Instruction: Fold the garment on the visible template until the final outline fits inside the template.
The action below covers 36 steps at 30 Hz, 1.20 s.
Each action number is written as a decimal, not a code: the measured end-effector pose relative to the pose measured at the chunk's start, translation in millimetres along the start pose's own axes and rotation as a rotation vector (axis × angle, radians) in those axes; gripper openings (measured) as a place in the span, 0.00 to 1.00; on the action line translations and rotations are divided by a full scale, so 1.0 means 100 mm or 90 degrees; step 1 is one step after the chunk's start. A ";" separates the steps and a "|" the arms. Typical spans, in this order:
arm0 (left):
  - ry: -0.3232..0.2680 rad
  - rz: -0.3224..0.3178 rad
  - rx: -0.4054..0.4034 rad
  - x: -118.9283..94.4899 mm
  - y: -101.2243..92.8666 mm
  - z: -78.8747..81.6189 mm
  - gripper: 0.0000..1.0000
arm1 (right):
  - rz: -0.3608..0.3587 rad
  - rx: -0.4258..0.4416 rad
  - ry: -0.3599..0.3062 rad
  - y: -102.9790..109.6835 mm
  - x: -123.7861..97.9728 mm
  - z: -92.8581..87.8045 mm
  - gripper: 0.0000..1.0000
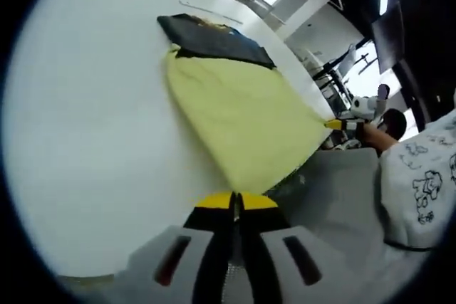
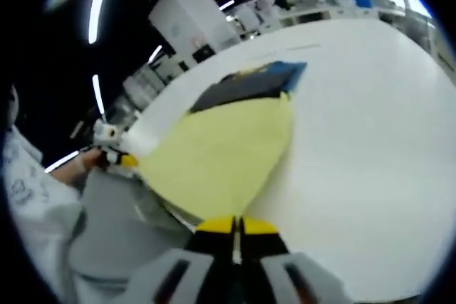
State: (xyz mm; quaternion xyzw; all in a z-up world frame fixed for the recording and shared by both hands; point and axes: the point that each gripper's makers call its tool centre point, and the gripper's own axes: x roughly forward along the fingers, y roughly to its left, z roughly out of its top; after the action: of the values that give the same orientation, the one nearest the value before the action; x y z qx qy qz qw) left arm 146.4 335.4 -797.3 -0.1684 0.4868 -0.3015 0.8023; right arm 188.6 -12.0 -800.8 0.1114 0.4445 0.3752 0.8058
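Observation:
A pale yellow garment (image 1: pixel 239 115) lies spread over the white table (image 1: pixel 92 119), with a dark grey piece (image 1: pixel 214 39) at its far end. My left gripper (image 1: pixel 235 201) is shut on one near corner of the yellow cloth. My right gripper (image 1: pixel 335 124) comes in from the right, shut on the other near corner. In the right gripper view the same yellow garment (image 2: pixel 221 154) runs from the dark piece (image 2: pixel 249 83) down to my right gripper (image 2: pixel 235 226), which pinches its corner. There my left gripper (image 2: pixel 127 160) holds the far-left corner. The near hem is stretched between both grippers.
The white table (image 2: pixel 370 126) extends wide beside the garment. Grey floor (image 1: pixel 335 190) lies past the table's near edge. A person's white patterned sleeve (image 1: pixel 420 176) and a hand (image 2: pixel 75 165) show behind the grippers. Shelves and equipment stand beyond the table's far side.

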 end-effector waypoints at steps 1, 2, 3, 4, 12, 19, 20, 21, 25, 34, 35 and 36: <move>0.004 -0.003 -0.001 -0.02 -0.03 -0.01 0.00 | 0.001 0.004 0.002 0.02 -0.02 -0.02 0.00; 0.006 -0.004 -0.001 -0.04 -0.06 -0.02 0.00 | 0.003 0.008 0.002 0.05 -0.05 -0.03 0.00; 0.010 -0.006 -0.002 -0.04 -0.01 0.00 0.00 | 0.007 0.010 0.003 0.09 -0.08 -0.05 0.00; 0.011 -0.007 -0.002 -0.04 0.02 0.02 0.00 | 0.007 0.012 0.002 0.11 -0.11 -0.05 0.00; -0.030 -0.027 -0.015 -0.39 -0.20 0.15 0.00 | 0.030 0.055 -0.025 0.42 -0.39 0.07 0.00; -0.101 -0.046 -0.025 -0.51 -0.30 0.49 0.00 | 0.043 0.071 -0.072 0.51 -0.43 0.42 0.00; -0.115 -0.050 -0.024 -0.51 -0.30 0.58 0.00 | 0.045 0.070 -0.076 0.51 -0.42 0.46 0.00; -0.126 -0.054 -0.020 -0.50 -0.30 0.64 0.00 | 0.047 0.065 -0.081 0.50 -0.40 0.53 0.00; -0.170 -0.056 -0.032 -0.42 -0.20 0.96 0.00 | 0.045 0.051 -0.085 0.42 -0.30 0.71 0.00; -0.264 -0.067 -0.045 -0.35 -0.07 1.66 0.00 | 0.043 0.014 -0.119 0.13 -0.10 1.36 0.00; -0.272 -0.065 -0.039 -0.33 -0.03 1.75 0.00 | 0.039 0.005 -0.123 0.10 -0.09 1.43 0.00; -0.276 -0.062 -0.040 -0.31 -0.01 1.80 0.00 | 0.034 -0.009 -0.127 0.02 -0.06 1.53 0.00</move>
State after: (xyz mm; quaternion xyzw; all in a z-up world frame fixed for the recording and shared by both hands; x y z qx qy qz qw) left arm 294.6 350.5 -690.8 -0.2770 0.3035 -0.2813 0.8672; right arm 307.8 8.9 -707.4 0.1539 0.3563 0.3868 0.8365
